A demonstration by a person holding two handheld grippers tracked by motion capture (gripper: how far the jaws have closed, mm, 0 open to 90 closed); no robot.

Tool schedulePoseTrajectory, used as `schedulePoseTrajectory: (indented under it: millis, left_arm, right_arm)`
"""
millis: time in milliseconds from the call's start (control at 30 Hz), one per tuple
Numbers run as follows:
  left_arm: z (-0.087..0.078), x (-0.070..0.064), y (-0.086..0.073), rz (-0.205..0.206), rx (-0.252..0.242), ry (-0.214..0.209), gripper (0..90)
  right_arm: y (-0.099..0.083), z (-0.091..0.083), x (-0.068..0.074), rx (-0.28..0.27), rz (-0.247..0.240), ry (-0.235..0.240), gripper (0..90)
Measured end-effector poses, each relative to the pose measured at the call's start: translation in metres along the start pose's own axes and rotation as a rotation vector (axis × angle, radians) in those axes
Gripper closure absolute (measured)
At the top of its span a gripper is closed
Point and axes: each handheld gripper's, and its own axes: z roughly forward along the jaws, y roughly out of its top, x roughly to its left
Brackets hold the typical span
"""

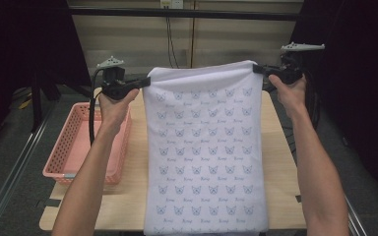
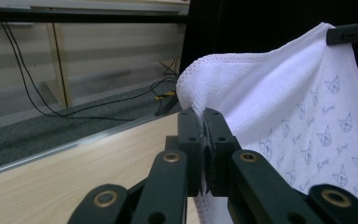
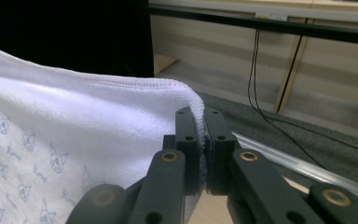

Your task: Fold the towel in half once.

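Observation:
A white towel (image 1: 204, 147) printed with small blue cat faces hangs stretched between my two grippers, above the wooden table (image 1: 280, 147). My left gripper (image 1: 145, 81) is shut on the towel's upper left corner. My right gripper (image 1: 257, 69) is shut on its upper right corner. In the left gripper view the jaws pinch the hemmed edge of the towel (image 2: 279, 93), meeting at the left gripper (image 2: 202, 113). The right gripper view has the towel (image 3: 74, 116) running off to the left from the right gripper (image 3: 201, 113). The towel's lower edge reaches the table's near side.
A pink plastic basket (image 1: 78, 142) sits on the table's left side, under my left forearm. Black cables (image 1: 170, 34) hang down the pale wall behind. Dark curtains flank both sides and grey carpet surrounds the table.

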Motion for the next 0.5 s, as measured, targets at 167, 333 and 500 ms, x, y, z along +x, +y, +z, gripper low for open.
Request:
schedulePoseTrajectory:
  millis: [167, 333, 500]
  left_arm:
    - [-0.006, -0.003, -0.014, 0.014, 0.031, -0.019, 87.2]
    - [-0.015, -0.017, -0.027, 0.048, 0.070, -0.037, 87.1]
    - [-0.030, -0.033, -0.034, 0.065, 0.064, -0.070, 87.1]
  right_arm:
    - [-0.008, -0.006, 0.004, 0.003, 0.003, 0.030, 87.0]
    - [-0.031, -0.019, 0.011, 0.030, 0.010, 0.072, 87.0]
    - [-0.047, -0.042, 0.018, 0.032, 0.023, 0.113, 87.0]
